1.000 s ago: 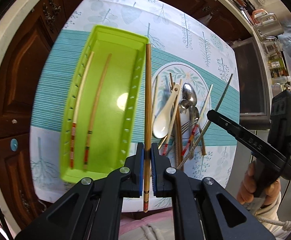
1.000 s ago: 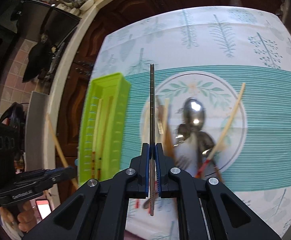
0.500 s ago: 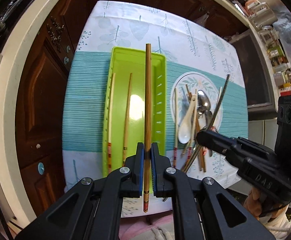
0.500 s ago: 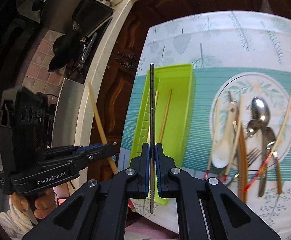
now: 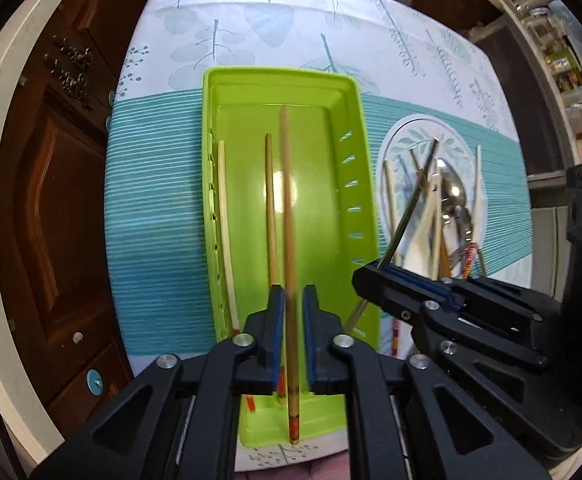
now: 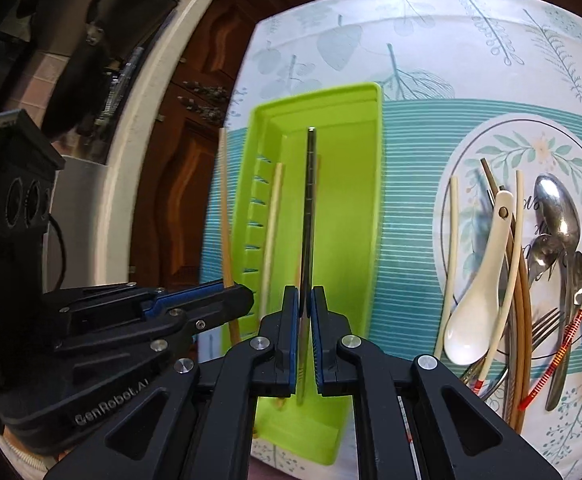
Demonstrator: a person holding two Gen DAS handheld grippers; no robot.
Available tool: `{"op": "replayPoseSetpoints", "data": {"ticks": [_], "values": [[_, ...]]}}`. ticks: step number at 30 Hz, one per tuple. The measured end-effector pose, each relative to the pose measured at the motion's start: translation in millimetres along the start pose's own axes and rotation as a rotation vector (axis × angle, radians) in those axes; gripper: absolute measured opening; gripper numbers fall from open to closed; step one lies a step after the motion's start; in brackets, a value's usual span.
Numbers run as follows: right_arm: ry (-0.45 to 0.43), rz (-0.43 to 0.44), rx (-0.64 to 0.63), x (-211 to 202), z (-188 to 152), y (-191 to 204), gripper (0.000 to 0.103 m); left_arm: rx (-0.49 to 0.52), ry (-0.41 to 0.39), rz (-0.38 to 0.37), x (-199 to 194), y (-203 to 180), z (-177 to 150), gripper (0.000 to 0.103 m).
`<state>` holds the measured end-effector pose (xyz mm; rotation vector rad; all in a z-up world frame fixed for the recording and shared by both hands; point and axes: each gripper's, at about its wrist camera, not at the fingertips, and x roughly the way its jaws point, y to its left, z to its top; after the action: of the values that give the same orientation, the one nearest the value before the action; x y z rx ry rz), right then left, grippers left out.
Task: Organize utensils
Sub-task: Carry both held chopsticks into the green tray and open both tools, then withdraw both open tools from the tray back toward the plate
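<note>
Left wrist view, left to right: green tray [image 5: 355,168] lies lengthwise on the tabletop [image 5: 159,208], two chopsticks [image 5: 269,208] flat inside at its 9 o'clock side. Left gripper [image 5: 289,308] is over the tray, jaws narrow with a visible gap each side of a bamboo chopstick [image 5: 287,208]; can't tell if it is gripped. Right gripper [image 5: 375,280] at 3 o'clock, clamped on a dark metal chopstick [image 5: 411,204]. Right wrist view: right gripper [image 6: 304,312] holds that metal chopstick [image 6: 309,208] above the tray [image 6: 375,216]. Plate [image 6: 491,140] at 3 o'clock of the tray carries a white spoon [image 6: 479,300], steel spoons [image 6: 559,208], a fork [image 6: 543,320] and more chopsticks.
</note>
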<state>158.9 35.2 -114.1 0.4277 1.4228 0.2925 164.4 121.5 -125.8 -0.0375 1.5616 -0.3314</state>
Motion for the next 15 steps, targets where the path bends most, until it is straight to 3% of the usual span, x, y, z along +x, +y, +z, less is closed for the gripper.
{"op": "replayPoseSetpoints", "data": {"ticks": [7, 10, 15], "values": [[-0.015, -0.026, 0.055, 16, 8, -15, 0.014, -0.013, -0.025, 0.011, 6, 5, 2, 0.028], [-0.031, -0.03, 0.071, 14, 7, -22, 0.018, -0.018, -0.045, 0.019, 2, 8, 1, 0.039], [-0.037, -0.028, 0.071, 8, 2, -24, 0.019, -0.013, -0.078, 0.021, -9, 7, -7, 0.05]]}}
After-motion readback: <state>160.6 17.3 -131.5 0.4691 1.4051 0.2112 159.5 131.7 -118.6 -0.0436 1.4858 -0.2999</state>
